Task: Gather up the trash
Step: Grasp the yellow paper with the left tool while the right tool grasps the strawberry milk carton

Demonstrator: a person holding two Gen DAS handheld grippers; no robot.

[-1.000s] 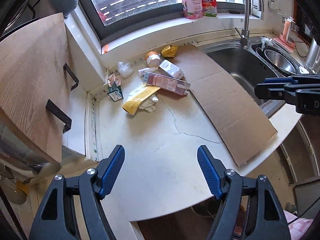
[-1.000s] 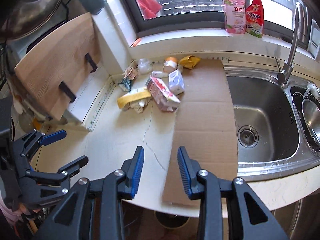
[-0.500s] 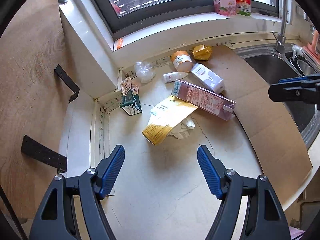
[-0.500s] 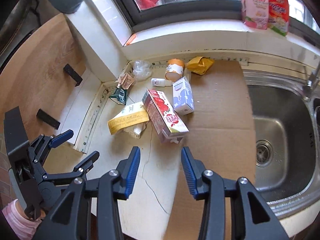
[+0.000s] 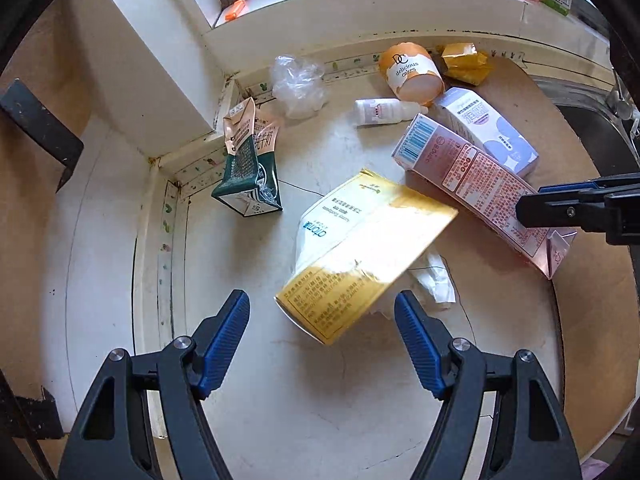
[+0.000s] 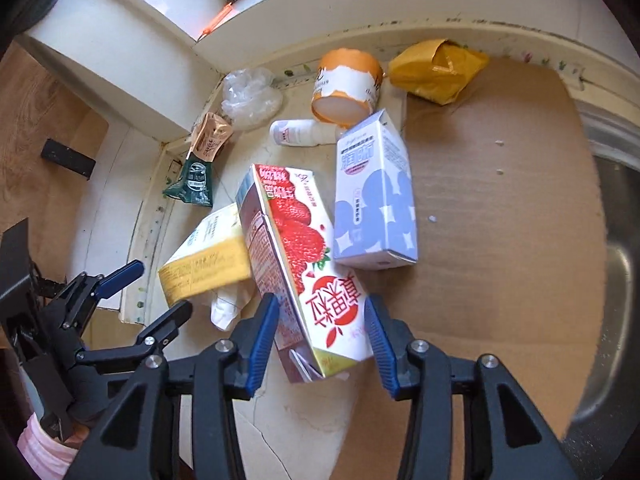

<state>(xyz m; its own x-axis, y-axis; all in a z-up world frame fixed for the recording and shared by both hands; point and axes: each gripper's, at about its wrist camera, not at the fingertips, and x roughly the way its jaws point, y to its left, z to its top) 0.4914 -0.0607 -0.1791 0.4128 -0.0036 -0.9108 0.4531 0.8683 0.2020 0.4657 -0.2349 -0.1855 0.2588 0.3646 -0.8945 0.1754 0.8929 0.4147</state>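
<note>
Trash lies in the counter corner. A strawberry milk carton [image 6: 308,272] lies on its side, its near end between the blue pads of my open right gripper [image 6: 322,340]. A yellow packet [image 5: 360,252] lies just beyond my open left gripper [image 5: 322,336]. Behind are a blue-and-white carton [image 6: 374,200], an orange cup [image 6: 346,84], a small white bottle [image 6: 300,132], a torn green carton [image 5: 248,176], a clear plastic wad [image 5: 298,84], a yellow wrapper [image 6: 438,68] and crumpled tissue [image 5: 434,280]. The right gripper also shows at the right edge of the left wrist view [image 5: 576,212].
A brown cardboard sheet [image 6: 500,240] covers the counter's right side, beside a steel sink [image 6: 612,280]. A white wall corner [image 5: 160,80] and a window ledge [image 5: 360,4] bound the back. A wooden board [image 6: 44,128] stands at the left.
Both grippers have moved forward and down toward the trash pile. The right one now straddles the strawberry carton's end; the left one has closed in on the yellow packet.
</note>
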